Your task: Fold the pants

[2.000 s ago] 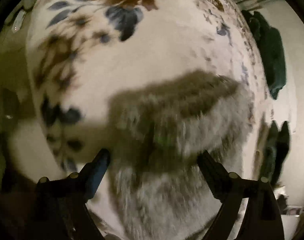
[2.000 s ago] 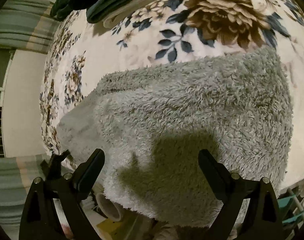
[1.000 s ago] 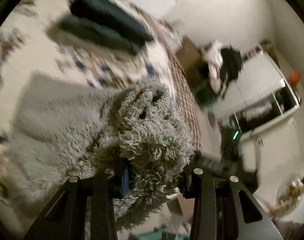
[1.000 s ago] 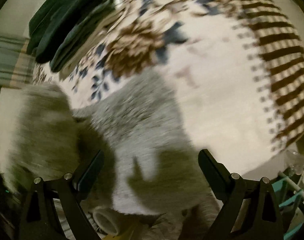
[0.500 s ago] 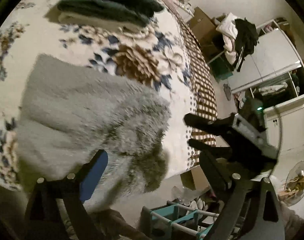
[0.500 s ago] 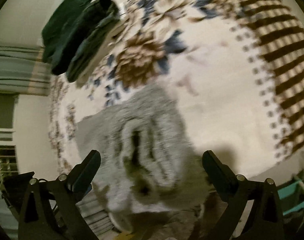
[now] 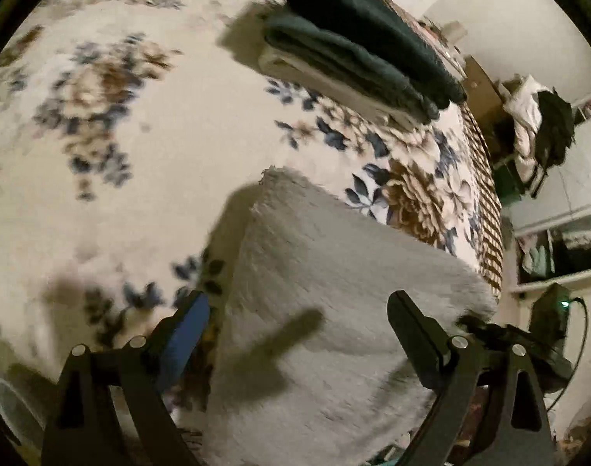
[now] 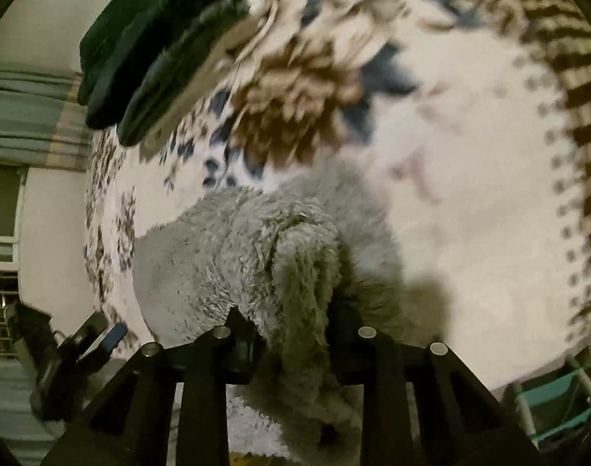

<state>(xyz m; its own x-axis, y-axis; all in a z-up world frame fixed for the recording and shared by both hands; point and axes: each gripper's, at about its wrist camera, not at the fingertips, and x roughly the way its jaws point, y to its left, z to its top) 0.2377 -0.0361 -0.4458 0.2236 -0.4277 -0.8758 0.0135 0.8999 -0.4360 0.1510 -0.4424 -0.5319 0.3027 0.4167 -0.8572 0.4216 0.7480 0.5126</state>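
Observation:
The grey fuzzy pants [image 7: 334,279] lie folded on the floral bedspread [image 7: 120,124], near its front edge. My left gripper [image 7: 299,318] is open and empty, its fingers spread just above the pants' near end. My right gripper [image 8: 295,330] is shut on a bunched fold of the pants [image 8: 295,272] and holds it raised off the bedspread [image 8: 470,194]. The rest of the pants spreads to the left in that view. The left gripper [image 8: 101,338] shows at the lower left of the right wrist view.
A stack of folded dark green clothes [image 7: 357,50] sits at the far side of the bed, also in the right wrist view [image 8: 151,50]. A checked bed edge [image 7: 485,209], shelves and hanging clothes [image 7: 543,132] lie to the right. A teal rack [image 8: 547,400] stands below the bed.
My left gripper let go of the pants fold and swung back over the bed, open. My right gripper closed on a bunched fold of the pants.

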